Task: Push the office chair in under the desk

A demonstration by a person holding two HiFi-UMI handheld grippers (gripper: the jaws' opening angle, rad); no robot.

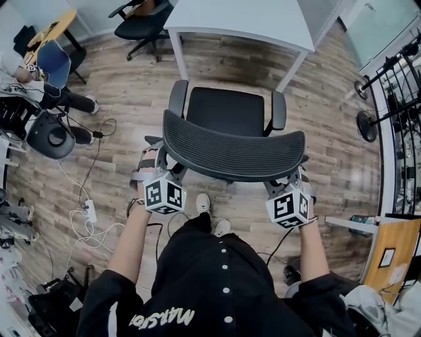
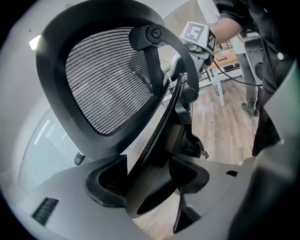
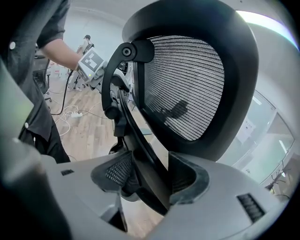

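Observation:
A black office chair stands facing the white desk (image 1: 243, 20), with its seat (image 1: 223, 112) just short of the desk's front edge. Its mesh backrest (image 1: 233, 155) is nearest me. My left gripper (image 1: 152, 158) is at the backrest's left end, shut on the black support bar behind the mesh (image 2: 103, 79); that bar fills the gap between the jaws of the left gripper (image 2: 150, 173). My right gripper (image 1: 294, 179) is at the right end, and the bar behind the mesh (image 3: 187, 84) likewise sits between the jaws of the right gripper (image 3: 150, 176).
A second black chair (image 1: 141, 23) stands left of the desk. A seated person (image 1: 59, 95) and gear fill the left side. Cables and a power strip (image 1: 89, 210) lie on the wooden floor. Fan stands (image 1: 365, 125) and a wooden table (image 1: 395, 257) line the right.

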